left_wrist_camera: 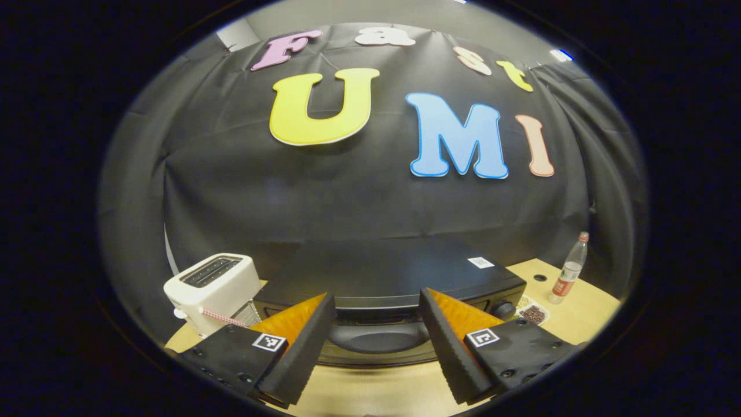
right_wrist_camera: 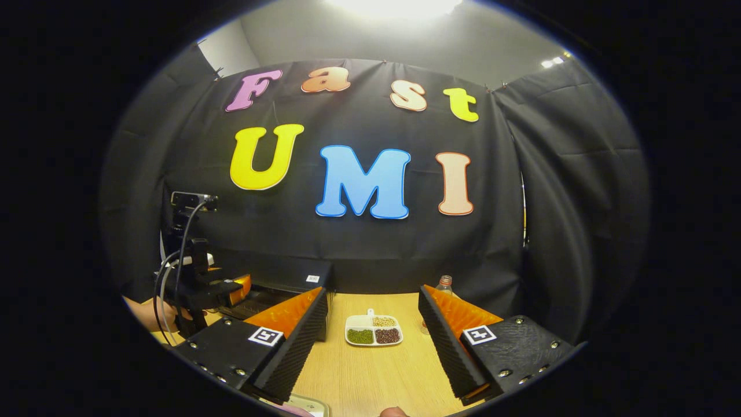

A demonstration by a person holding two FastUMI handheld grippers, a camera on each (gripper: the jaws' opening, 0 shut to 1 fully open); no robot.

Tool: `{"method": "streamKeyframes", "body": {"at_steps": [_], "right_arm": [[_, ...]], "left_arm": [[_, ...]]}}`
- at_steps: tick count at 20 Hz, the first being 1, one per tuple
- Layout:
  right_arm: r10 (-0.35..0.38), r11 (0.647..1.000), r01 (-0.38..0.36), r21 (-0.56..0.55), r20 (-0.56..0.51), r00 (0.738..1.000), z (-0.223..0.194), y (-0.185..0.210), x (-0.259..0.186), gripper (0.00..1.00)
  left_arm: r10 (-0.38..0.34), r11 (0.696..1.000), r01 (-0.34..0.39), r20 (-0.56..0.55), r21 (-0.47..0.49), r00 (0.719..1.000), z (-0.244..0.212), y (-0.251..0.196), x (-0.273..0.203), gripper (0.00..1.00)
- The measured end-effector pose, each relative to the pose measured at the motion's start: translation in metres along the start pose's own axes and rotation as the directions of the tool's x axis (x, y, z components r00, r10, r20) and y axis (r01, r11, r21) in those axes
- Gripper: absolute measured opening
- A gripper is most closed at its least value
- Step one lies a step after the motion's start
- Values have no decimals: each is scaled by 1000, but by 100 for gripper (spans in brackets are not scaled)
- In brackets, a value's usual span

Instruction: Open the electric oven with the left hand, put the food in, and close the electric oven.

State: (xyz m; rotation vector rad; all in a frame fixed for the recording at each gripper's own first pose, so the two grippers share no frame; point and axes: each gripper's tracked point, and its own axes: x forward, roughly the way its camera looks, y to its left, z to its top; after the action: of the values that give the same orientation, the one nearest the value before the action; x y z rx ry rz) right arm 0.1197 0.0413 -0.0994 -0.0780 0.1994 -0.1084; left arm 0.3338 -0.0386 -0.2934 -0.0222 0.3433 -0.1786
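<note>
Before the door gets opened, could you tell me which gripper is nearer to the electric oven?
Left. The left gripper is open right at the electric oven front; the right gripper is off beside it, facing a divided dish.

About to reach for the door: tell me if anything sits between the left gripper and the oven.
Nothing visible does. The left gripper, jaws open, faces the oven directly; the toaster stands off to one side, the bottle to the other.

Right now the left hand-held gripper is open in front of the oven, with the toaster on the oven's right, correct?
Not quite. In the left gripper view the toaster stands to the left of the oven, not its right. The left hand-held gripper is indeed open in front of the oven.
</note>
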Motion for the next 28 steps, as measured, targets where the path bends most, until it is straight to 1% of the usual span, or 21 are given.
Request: {"method": "streamKeyframes", "body": {"at_steps": [1, 2, 3, 4, 5, 6, 7, 8, 10, 11, 12, 14, 16, 17, 18, 20, 21, 22, 23, 25, 28], "right_arm": [[-3, 1000, 3, 2, 2, 1000, 0, -1, -1, 97], [-7, 1000, 7, -3, 0, 1000, -1, -2, -1, 97], [-12, 1000, 12, -9, -4, 1000, -3, -3, -2, 97], [-13, 1000, 13, -15, -9, 1000, -4, -4, -3, 97], [-14, 1000, 14, -18, -14, 1000, -6, -5, -4, 97], [-14, 1000, 14, -19, -16, 1000, -6, -5, -5, 98], [-14, 1000, 14, -18, -16, 1000, -5, -5, -7, 97], [-14, 1000, 13, -19, -13, 1000, -4, -5, -9, 97], [-11, 1000, 11, -21, -3, 1000, 0, -5, -11, 97], [-7, 1000, 7, -20, 1, 1000, 1, -4, -12, 97], [-2, 1000, 2, -18, 5, 1000, 3, -3, -13, 97], [14, 1000, -14, -13, 17, 1000, 6, -1, -17, 97], [25, 999, -24, -21, 26, 999, 8, -2, -21, 97], [32, 999, -32, -24, 25, 999, 6, -2, -23, 97], [39, 999, -39, -24, 20, 999, 5, -2, -25, 97], [48, 999, -47, -20, 14, 999, 2, -5, -32, 97], [49, 999, -49, -20, 12, 999, 1, -8, -35, 97], [50, 999, -50, -21, 7, 999, -1, -10, -38, 98], [53, 998, -53, -21, 1, 999, -3, -13, -41, 97], [56, 998, -56, -18, -9, 998, -7, -16, -46, 97], [58, 998, -58, -13, -19, 998, -10, -22, -52, 97]], "left_arm": [[4, 1000, -4, 1, 8, 1000, -3, 0, 3, 92], [4, 1000, -4, -1, 11, 1000, -9, -1, 6, 97], [4, 1000, -4, -10, 9, 1000, -14, -1, 8, 100], [9, 1000, -9, -30, 2, 1000, -23, -1, 10, 100], [9, 1000, -9, 5, 8, 1000, -17, 0, 9, 100], [8, 1000, -8, -5, 14, 1000, -19, -2, 13, 93], [10, 1000, -10, -5, 13, 1000, -18, -2, 9, 100], [9, 1000, -9, -3, 7, 1000, -20, -2, 9, 100], [4, 1000, -4, -5, 4, 1000, -21, -2, 3, 92], [4, 1000, -4, -17, 3, 1000, -24, -2, 0, 98], [5, 1000, -5, -10, 3, 1000, -25, -3, -8, 97], [7, 1000, -7, -18, 7, 1000, -33, -4, -21, 100], [8, 1000, -7, -27, 11, 1000, -41, -5, -34, 96], [9, 1000, -9, -37, 10, 999, -46, -6, -39, 100], [12, 1000, -12, -43, 11, 999, -51, -6, -45, 100], [16, 1000, -16, -56, 8, 998, -59, -8, -54, 94], [17, 1000, -17, -65, 2, 998, -63, -8, -59, 98], [19, 1000, -19, -76, -3, 997, -69, -8, -63, 94], [23, 1000, -23, -83, -3, 996, -73, -9, -67, 98], [32, 999, -32, -99, 3, 995, -83, -10, -76, 100], [41, 999, -40, -126, 7, 991, -98, -11, -86, 100]]}}
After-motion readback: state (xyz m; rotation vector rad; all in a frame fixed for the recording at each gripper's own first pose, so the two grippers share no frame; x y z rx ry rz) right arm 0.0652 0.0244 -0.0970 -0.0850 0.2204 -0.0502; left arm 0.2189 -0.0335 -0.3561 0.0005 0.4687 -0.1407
